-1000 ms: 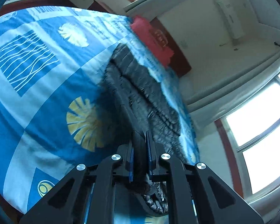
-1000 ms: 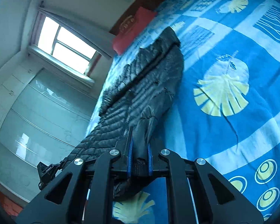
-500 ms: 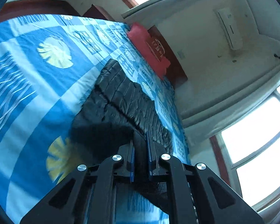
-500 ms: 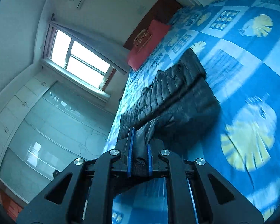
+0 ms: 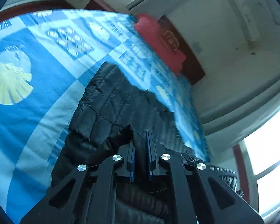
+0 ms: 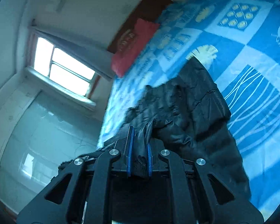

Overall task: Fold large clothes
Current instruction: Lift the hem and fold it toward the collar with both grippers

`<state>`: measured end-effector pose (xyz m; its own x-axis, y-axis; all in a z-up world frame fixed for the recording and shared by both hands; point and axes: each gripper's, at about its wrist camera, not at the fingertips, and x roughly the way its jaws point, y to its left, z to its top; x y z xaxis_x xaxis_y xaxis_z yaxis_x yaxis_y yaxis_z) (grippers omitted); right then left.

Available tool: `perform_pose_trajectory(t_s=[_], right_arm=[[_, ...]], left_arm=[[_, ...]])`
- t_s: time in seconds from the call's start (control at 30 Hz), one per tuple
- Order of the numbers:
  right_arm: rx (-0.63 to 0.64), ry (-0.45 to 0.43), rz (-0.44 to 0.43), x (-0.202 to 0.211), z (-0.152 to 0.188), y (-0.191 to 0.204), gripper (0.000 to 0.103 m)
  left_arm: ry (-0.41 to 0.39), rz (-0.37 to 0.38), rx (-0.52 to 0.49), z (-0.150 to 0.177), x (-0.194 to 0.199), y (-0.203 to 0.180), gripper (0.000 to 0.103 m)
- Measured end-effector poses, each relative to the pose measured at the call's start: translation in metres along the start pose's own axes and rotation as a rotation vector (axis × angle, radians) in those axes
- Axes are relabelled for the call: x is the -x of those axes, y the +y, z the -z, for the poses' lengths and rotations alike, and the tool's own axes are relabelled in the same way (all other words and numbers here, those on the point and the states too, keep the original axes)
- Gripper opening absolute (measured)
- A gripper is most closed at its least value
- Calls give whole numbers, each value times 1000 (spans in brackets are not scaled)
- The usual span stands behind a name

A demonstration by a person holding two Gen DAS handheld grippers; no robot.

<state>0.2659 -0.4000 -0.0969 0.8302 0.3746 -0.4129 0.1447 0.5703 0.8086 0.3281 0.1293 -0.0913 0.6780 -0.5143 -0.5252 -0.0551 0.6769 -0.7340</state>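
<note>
Gripping a pinch of black fabric each, the left gripper (image 5: 141,145) and the right gripper (image 6: 139,140) are both clenched on the near edge of a black quilted puffer jacket (image 5: 117,102) that lies on a bed under a blue patterned bedspread (image 5: 28,112). The relation that matters: the jacket stretches away from both sets of jaws, its long axis running from the held edge toward the red pillow (image 5: 158,39) at the head of the bed, so the bulk of it lies ahead of the tongs and not beside them. Neither hand looks clearly nearer; each holds one corner of the same end (the two views mirror one another). My reading is that the held end is being carried over the part that rests on the bedspread, for a fold across the length. The jacket looks glossy, stitched in padded panels, and bunched in thick rumples just ahead of the jaws. Its far end lies flat on the bedspread, short of the pillow.
</note>
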Motion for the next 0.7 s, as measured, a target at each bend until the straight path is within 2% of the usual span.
perform_pose_trajectory(t_s=[0.17, 0.27, 0.3, 0.4, 0.47, 0.53, 0.63, 0.7], right_arm=[[-31, 34, 50, -43, -13, -24, 12], [-43, 37, 68, -56, -15, -33, 22], [-45, 37, 68, -58, -15, -36, 30], [-44, 19, 54, -52, -13, -39, 53], [-36, 0, 40, -41, -14, -39, 59], [-29, -6, 29, -32, -16, -39, 60], [18, -5, 53, -25, -21, -36, 60], [64, -3, 90, -25, -25, -33, 60]], left_arm=[[52, -67, -13, -13, -45, 17, 10], [70, -91, -48, -15, -57, 22, 14], [71, -86, -53, -15, -58, 24, 16], [75, -31, -33, -15, -53, 27, 31], [72, 18, -12, -17, -45, 26, 52], [49, 54, -11, -19, -32, 21, 69], [18, 64, -57, -22, -17, 13, 72], [12, 36, -104, -25, -15, 10, 73]])
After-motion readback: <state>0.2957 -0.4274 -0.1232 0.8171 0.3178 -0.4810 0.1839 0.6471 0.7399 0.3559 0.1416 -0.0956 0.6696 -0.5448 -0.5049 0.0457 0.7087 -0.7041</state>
